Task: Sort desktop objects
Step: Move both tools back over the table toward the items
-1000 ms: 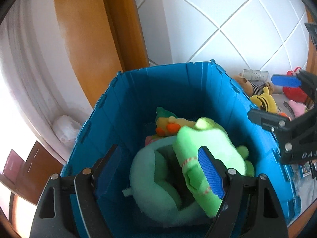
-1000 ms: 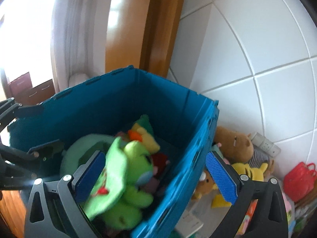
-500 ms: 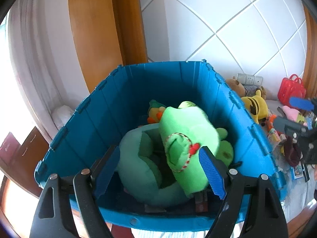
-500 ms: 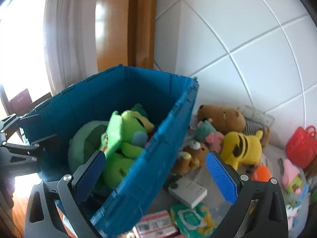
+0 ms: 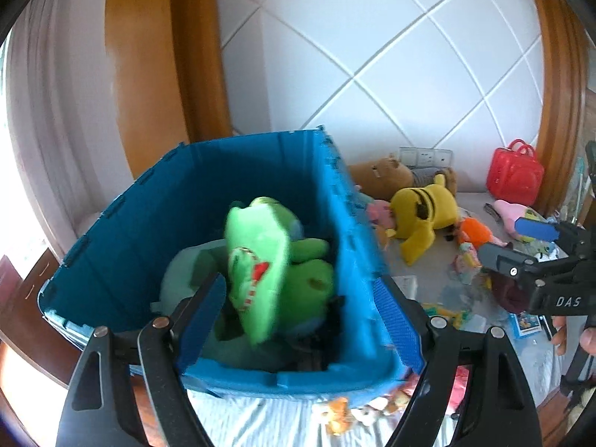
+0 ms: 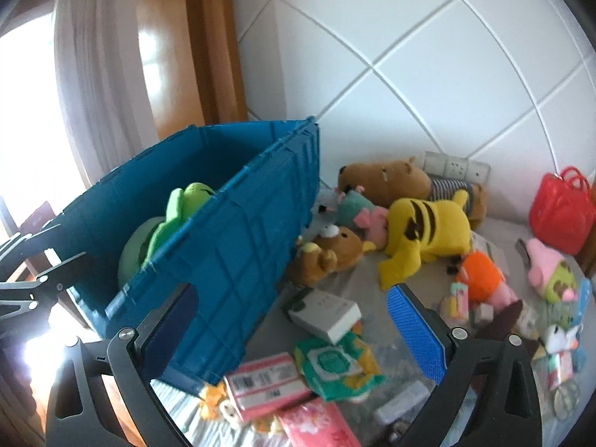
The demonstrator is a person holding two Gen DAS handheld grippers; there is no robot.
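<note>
A blue plastic crate (image 5: pixel 238 182) stands on the left of the desk and also shows in the right wrist view (image 6: pixel 238 246). A bright green plush (image 5: pixel 268 257) lies in it on a pale green plush (image 5: pixel 178 275); its top shows over the rim in the right wrist view (image 6: pixel 175 208). My left gripper (image 5: pixel 301 320) is open and empty, above the crate's near right corner. My right gripper (image 6: pixel 298 327) is open and empty over the desk clutter. A yellow striped plush (image 6: pixel 428 231) and a brown bear plush (image 6: pixel 383 182) lie right of the crate.
A red toy bag (image 6: pixel 562 212) stands at the back right. A white box (image 6: pixel 327 316), a green wipes pack (image 6: pixel 335 365), a pink packet (image 6: pixel 268 383), an orange toy (image 6: pixel 480 272) and several small toys cover the desk. A tiled wall (image 6: pixel 409 74) stands behind.
Both grippers have drawn back and swung right, away from the crate. The green plush has settled in the crate. More of the desk clutter has come into view.
</note>
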